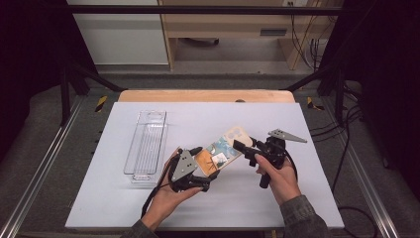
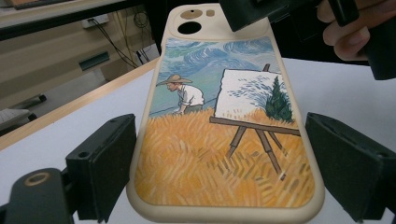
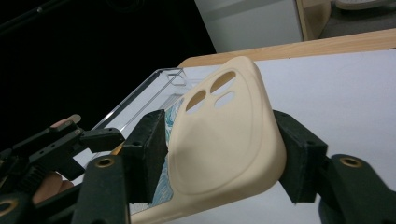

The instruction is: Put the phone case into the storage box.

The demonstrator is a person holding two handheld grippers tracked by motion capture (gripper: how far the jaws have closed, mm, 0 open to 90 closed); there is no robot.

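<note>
1. Fingers of the right gripper (image 3: 219,154) are seen in the right gripper view pressed against the two long edges of the phone case (image 3: 224,140) at its camera-cutout end, so the case is clamped there.
2. Fingers of the left gripper (image 2: 219,172) are seen in the left gripper view standing at either side of the case's lower end; the left-hand finger (image 2: 105,163) is shown touching the case's edge, while a narrow strip of white is seen between the right-hand finger (image 2: 350,163) and the case, so whether this end is truly gripped cannot be told.
3. Phone case (image 1: 220,151) is held between the two grippers above the bench (image 1: 208,203), with one gripper at each end, as seen in the high view.
4. A cream rim and a painted back are shown on the case: a figure in a straw hat, an easel with a canvas, a yellow field and a swirling blue sky.
5. The end with the camera cutouts is turned toward the right gripper (image 1: 252,148), and the field end toward the left gripper (image 1: 198,171).
6. Each gripper is held from below by a hand, left hand (image 1: 166,196) and right hand (image 1: 280,178).
7. A clear plastic tray (image 1: 146,144) is seen lying on the bench to the left of the left gripper, near it but apart.
8. The bench is covered in white, with a wooden edge at its far side.
</note>
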